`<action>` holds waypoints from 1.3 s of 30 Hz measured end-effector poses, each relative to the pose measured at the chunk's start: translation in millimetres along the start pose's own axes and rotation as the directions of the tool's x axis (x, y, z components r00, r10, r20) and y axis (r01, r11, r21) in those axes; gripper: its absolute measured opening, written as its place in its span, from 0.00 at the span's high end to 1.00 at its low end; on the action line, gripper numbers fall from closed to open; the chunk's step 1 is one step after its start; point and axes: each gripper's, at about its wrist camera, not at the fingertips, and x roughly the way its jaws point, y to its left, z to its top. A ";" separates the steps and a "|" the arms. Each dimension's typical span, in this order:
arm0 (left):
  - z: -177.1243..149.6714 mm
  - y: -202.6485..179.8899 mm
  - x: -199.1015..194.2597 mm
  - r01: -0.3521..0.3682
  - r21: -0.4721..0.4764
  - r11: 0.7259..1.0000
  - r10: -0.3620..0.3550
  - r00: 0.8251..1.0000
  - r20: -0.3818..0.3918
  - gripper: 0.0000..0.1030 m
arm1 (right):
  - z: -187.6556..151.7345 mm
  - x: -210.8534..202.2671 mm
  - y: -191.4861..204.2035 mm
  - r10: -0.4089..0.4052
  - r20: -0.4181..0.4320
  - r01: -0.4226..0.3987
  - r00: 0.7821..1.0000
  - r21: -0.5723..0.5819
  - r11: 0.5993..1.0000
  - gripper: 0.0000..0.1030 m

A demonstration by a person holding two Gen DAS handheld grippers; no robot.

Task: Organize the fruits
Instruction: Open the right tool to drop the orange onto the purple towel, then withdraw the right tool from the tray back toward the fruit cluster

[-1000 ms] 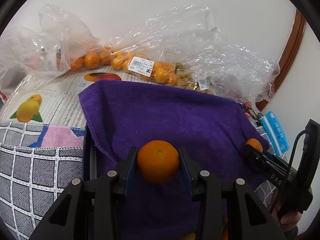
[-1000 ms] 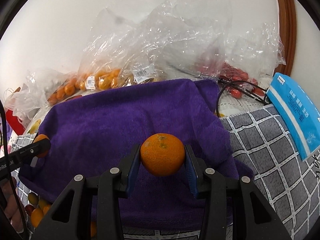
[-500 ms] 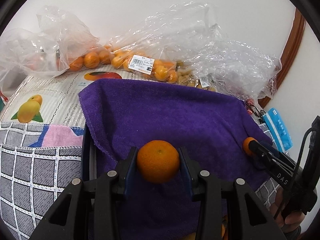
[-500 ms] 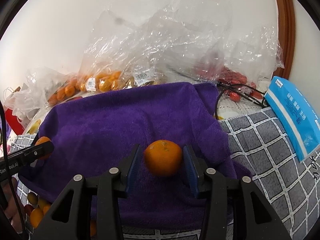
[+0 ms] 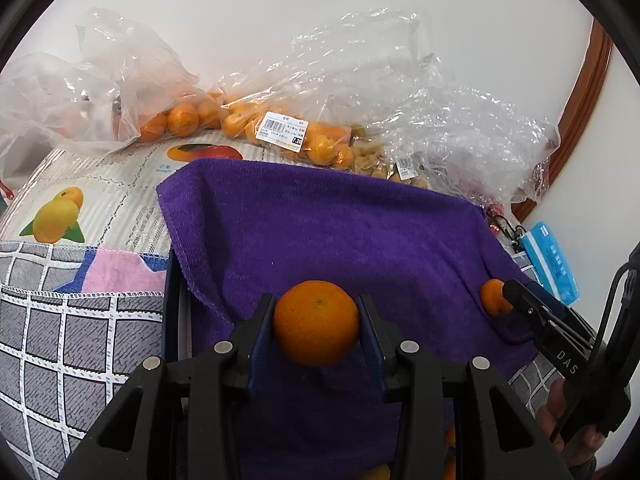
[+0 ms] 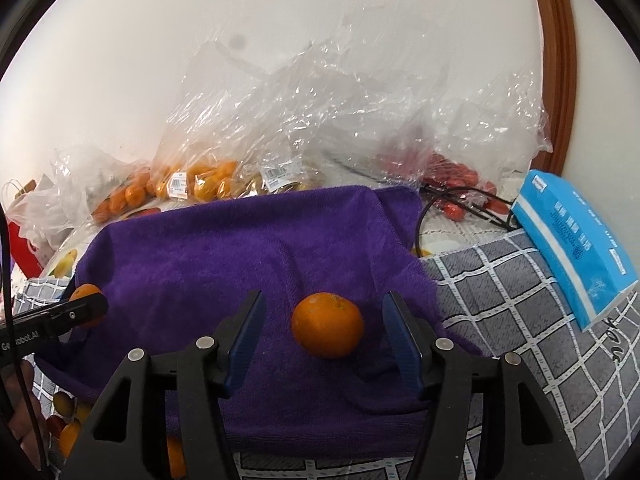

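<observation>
My left gripper (image 5: 317, 320) is shut on an orange mandarin (image 5: 316, 323), held just above the purple towel (image 5: 328, 232). In the right wrist view my right gripper (image 6: 324, 320) has its jaws opening, and a second mandarin (image 6: 327, 327) lies on the purple towel (image 6: 240, 248) between the blue pads, free of both. That mandarin (image 5: 493, 297) also shows at the towel's right edge in the left wrist view, beside the right gripper's fingers (image 5: 536, 312). The left gripper's fingers (image 6: 76, 312) and its mandarin (image 6: 86, 294) appear at the left of the right wrist view.
Clear plastic bags of oranges (image 5: 180, 120) (image 6: 200, 184) and red fruit (image 6: 452, 176) line the wall behind the towel. A blue tissue pack (image 6: 572, 248) lies on the grey checked cloth (image 6: 520, 320) at right. Loose fruit (image 6: 66, 420) sits under the towel's near edge. A black cable (image 6: 448, 208) loops nearby.
The right gripper's jaws have spread apart and let go of their mandarin, which now rests on the towel. The left gripper still holds its mandarin in the same place.
</observation>
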 end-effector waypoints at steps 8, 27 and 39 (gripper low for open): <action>1.1 -1.3 -20.3 0.047 0.001 0.999 -0.046 0.994 0.095 0.47 | 0.3 -9.9 -1.6 0.003 0.052 -0.004 0.999 0.008 1.000 0.38; 3.6 2.7 -40.2 0.029 -0.031 0.999 -0.022 0.977 0.210 0.47 | 1.2 -17.1 2.2 -0.015 0.061 0.015 0.998 -0.001 1.000 0.38; 4.8 3.4 -50.2 0.056 -0.035 0.998 -0.046 0.971 0.233 0.47 | 4.0 -38.9 20.2 0.008 0.047 -0.008 0.999 -0.009 1.000 0.38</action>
